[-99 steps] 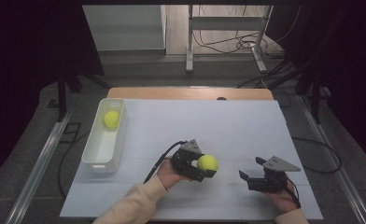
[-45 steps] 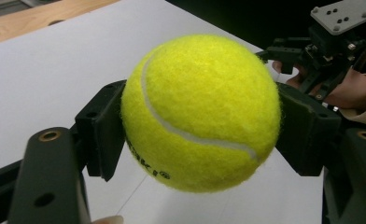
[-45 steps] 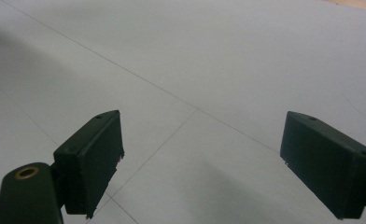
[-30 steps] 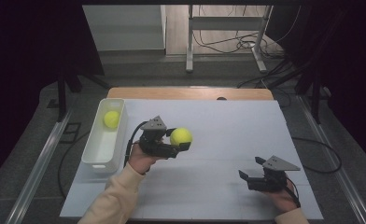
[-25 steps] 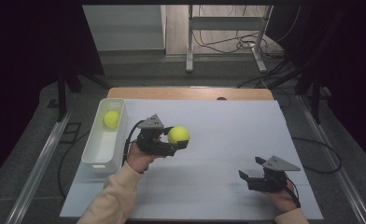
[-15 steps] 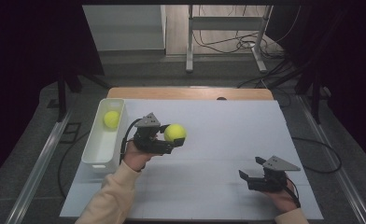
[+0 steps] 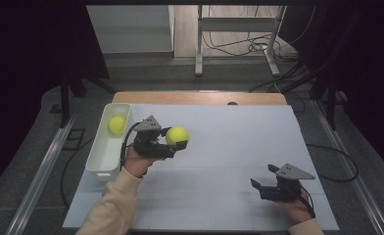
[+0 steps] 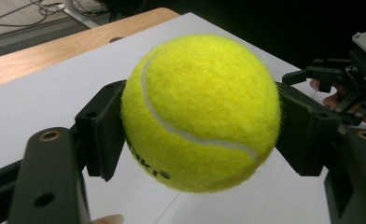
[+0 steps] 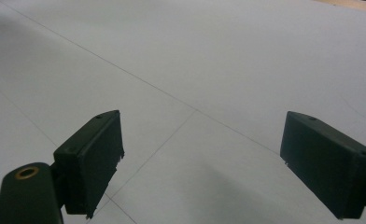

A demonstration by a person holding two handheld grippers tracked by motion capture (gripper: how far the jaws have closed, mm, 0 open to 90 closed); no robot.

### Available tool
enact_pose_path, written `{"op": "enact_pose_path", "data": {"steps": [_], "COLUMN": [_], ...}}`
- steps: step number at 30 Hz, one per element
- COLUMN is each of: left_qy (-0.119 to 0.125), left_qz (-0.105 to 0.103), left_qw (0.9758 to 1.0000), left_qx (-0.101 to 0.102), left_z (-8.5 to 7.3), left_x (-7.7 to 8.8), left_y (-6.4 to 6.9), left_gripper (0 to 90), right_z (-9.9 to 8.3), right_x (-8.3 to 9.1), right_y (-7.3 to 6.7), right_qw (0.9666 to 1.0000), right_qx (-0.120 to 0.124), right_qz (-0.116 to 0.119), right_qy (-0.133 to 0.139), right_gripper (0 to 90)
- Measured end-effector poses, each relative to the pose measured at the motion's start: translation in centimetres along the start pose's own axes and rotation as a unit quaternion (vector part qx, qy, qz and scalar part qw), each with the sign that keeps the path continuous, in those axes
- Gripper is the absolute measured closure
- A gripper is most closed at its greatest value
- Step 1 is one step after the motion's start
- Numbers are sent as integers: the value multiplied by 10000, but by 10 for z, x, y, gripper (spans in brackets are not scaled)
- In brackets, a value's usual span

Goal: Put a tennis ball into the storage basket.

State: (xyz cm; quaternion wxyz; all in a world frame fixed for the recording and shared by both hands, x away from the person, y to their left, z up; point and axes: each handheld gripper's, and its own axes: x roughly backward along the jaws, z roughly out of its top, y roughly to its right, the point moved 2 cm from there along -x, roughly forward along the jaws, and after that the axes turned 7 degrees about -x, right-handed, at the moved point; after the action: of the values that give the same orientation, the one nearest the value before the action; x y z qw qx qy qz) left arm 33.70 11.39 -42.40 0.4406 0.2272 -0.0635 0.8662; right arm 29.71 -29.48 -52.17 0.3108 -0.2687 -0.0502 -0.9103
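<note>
My left gripper (image 7: 176, 143) is shut on a yellow tennis ball (image 7: 177, 135), held above the white sheet just right of the white bin (image 7: 98, 157). The left gripper view has the ball (image 8: 200, 112) squeezed between both black pads (image 8: 102, 128), with the other gripper far off at the right edge. A second tennis ball (image 7: 116, 125) lies in the far end of the bin. My right gripper (image 7: 262, 186) rests low near the table's front right, jaws wide apart. Its own view has nothing between its pads (image 9: 93, 154), just white sheet.
The white sheet (image 7: 229, 142) covers most of the table, with a strip of wood (image 7: 195, 98) at the far edge. A desk frame and cables stand on the floor beyond. Metal rails run along both sides.
My left gripper has carried the tennis ball leftward and farther back, from the table's middle toward the bin. The right gripper has stayed in place, open.
</note>
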Motion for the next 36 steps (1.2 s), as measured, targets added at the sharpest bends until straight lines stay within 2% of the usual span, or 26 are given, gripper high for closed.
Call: {"op": "enact_pose_path", "data": {"steps": [20,36], "left_qy": [151,307], "left_qz": [252,517], "left_qw": [9995,9977], "left_qx": [122,309], "left_z": [0,-3], "left_x": [17,36], "left_y": [-13,-28], "left_gripper": [268,268], "right_z": [0,0], "right_x": [0,0], "right_y": [0,0], "right_qw": [10000,10000], "right_qx": [12,19], "right_qz": [-5,2], "right_qy": [0,4], "right_gripper": [140,141]}}
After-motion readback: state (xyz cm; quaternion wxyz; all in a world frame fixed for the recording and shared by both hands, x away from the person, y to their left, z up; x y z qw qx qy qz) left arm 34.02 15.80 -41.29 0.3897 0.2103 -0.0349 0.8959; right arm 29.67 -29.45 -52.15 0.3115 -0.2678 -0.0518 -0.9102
